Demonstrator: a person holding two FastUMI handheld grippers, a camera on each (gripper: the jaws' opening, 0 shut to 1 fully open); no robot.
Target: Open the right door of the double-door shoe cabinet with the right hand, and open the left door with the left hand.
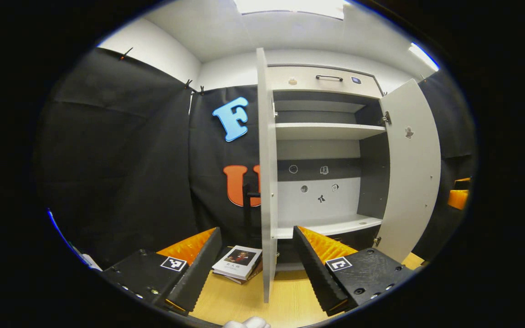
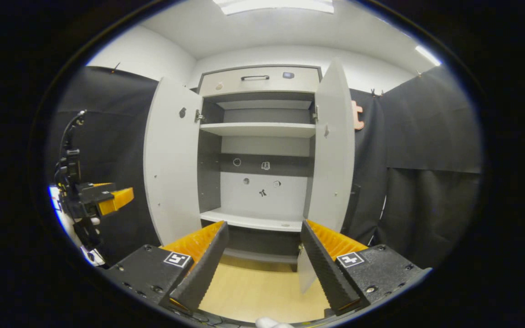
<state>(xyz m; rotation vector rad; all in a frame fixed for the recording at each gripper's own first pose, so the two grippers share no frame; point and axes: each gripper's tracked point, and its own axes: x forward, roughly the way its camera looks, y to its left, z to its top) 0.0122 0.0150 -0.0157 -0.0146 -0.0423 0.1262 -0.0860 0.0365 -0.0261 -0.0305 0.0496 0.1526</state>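
Note:
The shoe cabinet (image 1: 321, 132) stands with both doors swung out. In the left gripper view the left door (image 1: 266, 182) is edge-on and runs down between the fingers of my left gripper (image 1: 257, 230). That gripper is open, with both fingers apart from the door. The right door (image 1: 410, 168) hangs wide at the right. In the right gripper view the left door (image 2: 171, 168) and right door (image 2: 333, 150) flank the shelves. My right gripper (image 2: 265, 224) is open and holds nothing, and the right door's lower corner is close to its right finger (image 2: 324, 266).
A book (image 1: 239, 262) lies on the wooden floor (image 1: 235, 300) left of the left door. A drawer with a handle (image 2: 255, 78) tops the cabinet. Black cloth walls stand on both sides. The left gripper (image 2: 107, 198), held by a hand, shows far left in the right gripper view.

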